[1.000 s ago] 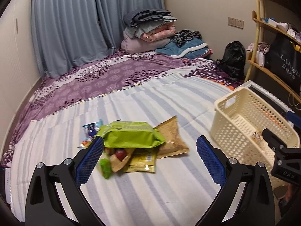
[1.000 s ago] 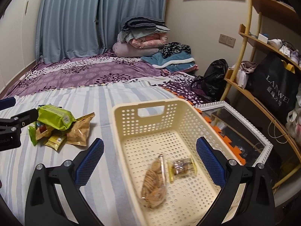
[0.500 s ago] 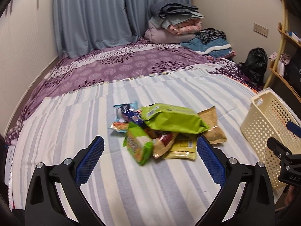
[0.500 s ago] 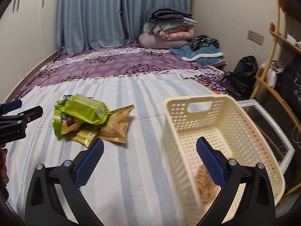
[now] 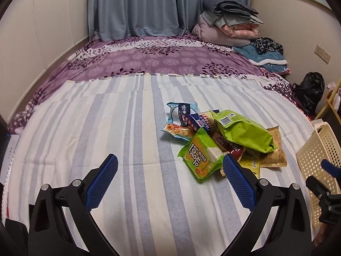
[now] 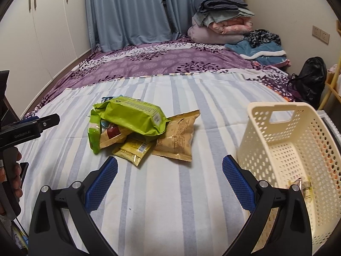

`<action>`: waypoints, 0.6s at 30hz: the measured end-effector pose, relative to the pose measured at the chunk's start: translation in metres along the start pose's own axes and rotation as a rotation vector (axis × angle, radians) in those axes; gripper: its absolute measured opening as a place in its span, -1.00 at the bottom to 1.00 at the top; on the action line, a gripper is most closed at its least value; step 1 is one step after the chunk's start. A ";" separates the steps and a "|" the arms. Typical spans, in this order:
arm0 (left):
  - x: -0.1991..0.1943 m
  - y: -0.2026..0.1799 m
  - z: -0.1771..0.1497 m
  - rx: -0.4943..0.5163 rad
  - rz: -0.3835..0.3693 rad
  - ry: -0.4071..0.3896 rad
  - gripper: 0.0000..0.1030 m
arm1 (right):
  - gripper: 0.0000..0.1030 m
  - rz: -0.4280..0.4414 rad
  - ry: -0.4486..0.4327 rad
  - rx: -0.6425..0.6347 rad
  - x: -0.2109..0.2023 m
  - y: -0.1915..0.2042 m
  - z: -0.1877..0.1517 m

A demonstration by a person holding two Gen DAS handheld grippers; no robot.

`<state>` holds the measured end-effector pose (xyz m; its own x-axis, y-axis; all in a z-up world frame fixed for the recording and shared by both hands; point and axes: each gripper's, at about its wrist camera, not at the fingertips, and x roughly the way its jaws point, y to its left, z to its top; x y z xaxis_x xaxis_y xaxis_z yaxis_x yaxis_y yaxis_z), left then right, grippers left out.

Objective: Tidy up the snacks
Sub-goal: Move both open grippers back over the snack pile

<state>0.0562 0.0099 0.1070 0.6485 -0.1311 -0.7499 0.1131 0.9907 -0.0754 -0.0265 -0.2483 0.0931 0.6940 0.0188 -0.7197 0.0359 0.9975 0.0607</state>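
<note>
A heap of snack packets lies on the striped bedsheet (image 5: 106, 128). A large green bag (image 5: 243, 131) (image 6: 132, 115) tops it, with a small green packet (image 5: 201, 156), a brown bag (image 6: 178, 136), a yellow sachet (image 6: 134, 149) and blue wrappers (image 5: 183, 112) around it. The cream perforated basket (image 6: 294, 149) (image 5: 317, 155) stands right of the heap and holds a small clear packet (image 6: 304, 186). My left gripper (image 5: 169, 180) is open and empty, just short of the heap. My right gripper (image 6: 169, 181) is open and empty, between heap and basket.
Folded quilts (image 5: 228, 27) and blue clothes (image 5: 266, 57) are piled at the far end of the purple floral cover. A black bag (image 6: 309, 79) and a wooden shelf sit by the right wall. Curtains (image 6: 127, 10) hang behind, cupboards stand left.
Both grippers have swung left: the basket slid to the right edge of each view and the snack heap moved toward the centre. Both stayed open and empty.
</note>
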 end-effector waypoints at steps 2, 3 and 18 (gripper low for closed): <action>0.008 0.000 -0.001 -0.011 -0.001 0.017 0.94 | 0.90 0.013 0.010 0.001 0.005 0.001 0.000; 0.014 0.000 -0.002 -0.013 0.002 0.028 0.94 | 0.90 0.021 0.014 0.000 0.007 0.003 0.000; 0.078 -0.022 0.003 -0.065 -0.035 0.126 0.94 | 0.90 0.065 0.079 0.010 0.035 0.005 -0.008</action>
<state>0.1068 -0.0225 0.0526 0.5445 -0.1645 -0.8225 0.0828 0.9863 -0.1425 -0.0079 -0.2417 0.0632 0.6359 0.0892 -0.7666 -0.0002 0.9933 0.1154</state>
